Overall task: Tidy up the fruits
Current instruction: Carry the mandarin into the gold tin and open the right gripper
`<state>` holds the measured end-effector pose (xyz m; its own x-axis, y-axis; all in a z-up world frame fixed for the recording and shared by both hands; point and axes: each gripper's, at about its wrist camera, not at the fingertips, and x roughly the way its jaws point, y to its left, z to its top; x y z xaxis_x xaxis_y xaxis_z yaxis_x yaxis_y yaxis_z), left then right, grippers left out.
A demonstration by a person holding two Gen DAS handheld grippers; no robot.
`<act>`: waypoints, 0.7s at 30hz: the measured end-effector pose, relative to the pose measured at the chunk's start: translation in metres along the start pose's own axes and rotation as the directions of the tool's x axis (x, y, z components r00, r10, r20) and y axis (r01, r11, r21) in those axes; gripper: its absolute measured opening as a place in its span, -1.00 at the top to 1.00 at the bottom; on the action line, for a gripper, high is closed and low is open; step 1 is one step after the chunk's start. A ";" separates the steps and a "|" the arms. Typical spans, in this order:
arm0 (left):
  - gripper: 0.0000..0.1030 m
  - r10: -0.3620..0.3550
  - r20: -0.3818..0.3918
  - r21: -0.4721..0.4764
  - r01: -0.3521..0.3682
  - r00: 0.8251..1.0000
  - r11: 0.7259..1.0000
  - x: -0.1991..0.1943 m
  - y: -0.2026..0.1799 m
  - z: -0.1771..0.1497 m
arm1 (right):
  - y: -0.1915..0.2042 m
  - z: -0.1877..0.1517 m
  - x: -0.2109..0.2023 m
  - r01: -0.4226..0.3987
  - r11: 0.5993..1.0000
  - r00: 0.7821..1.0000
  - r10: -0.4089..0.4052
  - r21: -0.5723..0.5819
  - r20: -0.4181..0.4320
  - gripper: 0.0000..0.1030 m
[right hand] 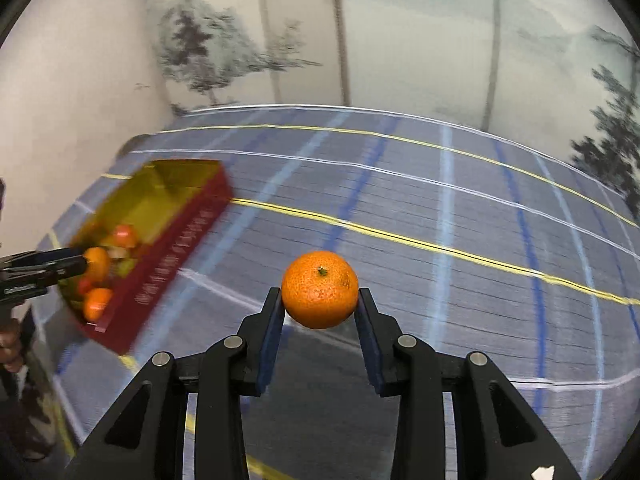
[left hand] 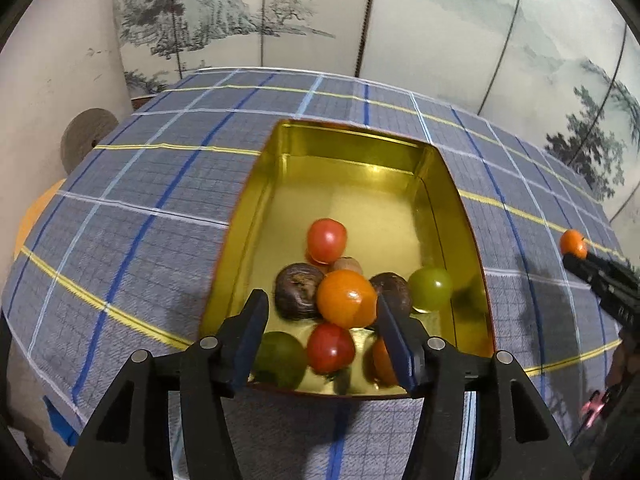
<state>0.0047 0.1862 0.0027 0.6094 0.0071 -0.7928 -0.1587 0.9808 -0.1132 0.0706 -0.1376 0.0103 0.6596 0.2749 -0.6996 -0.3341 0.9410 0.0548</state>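
Note:
A red tin with a gold inside (left hand: 360, 168) sits on the checked tablecloth and holds several fruits: red tomatoes, green ones, dark brown ones and an orange tangerine (left hand: 346, 298). My left gripper (left hand: 320, 312) is open above the tin's near end, its fingers either side of that tangerine, which looks loose. My right gripper (right hand: 320, 304) is shut on a second tangerine (right hand: 319, 294) and holds it above the cloth, right of the tin (right hand: 172, 248). That gripper and its tangerine (left hand: 573, 243) also show in the left wrist view.
The blue-grey checked tablecloth (right hand: 440, 220) covers the table. A painted folding screen (left hand: 440, 20) stands behind it. A wall is at the left. An orange object (left hand: 36, 208) and a round brown thing (left hand: 86, 136) lie beyond the table's left edge.

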 end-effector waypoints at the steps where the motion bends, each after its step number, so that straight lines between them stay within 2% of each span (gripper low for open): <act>1: -0.15 0.004 0.005 -0.008 -0.004 1.000 1.000 -0.003 0.004 0.000 | 0.010 0.002 0.000 -0.021 1.000 1.000 0.021 -0.009 0.001 0.35; 4: -0.17 0.013 0.019 -0.028 -0.012 1.000 1.000 -0.010 0.014 -0.001 | 0.043 0.008 0.003 -0.094 0.995 0.996 0.094 -0.044 0.001 0.35; 11: -0.17 0.069 0.032 -0.044 -0.067 0.997 0.997 -0.021 0.035 -0.007 | 0.111 0.016 0.017 -0.195 0.971 0.981 0.192 -0.139 -0.031 0.35; 21: -0.30 0.104 0.031 -0.059 -0.102 0.994 0.993 -0.025 0.054 -0.015 | 0.165 0.011 0.041 -0.235 0.951 0.971 0.218 -0.202 -0.101 0.35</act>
<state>-0.0301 0.2357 0.0074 0.6135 0.1154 -0.7812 -0.2655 0.9618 -0.0664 0.0504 0.0308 -0.0017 0.4990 0.4521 -0.7393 -0.6086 0.7901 0.0723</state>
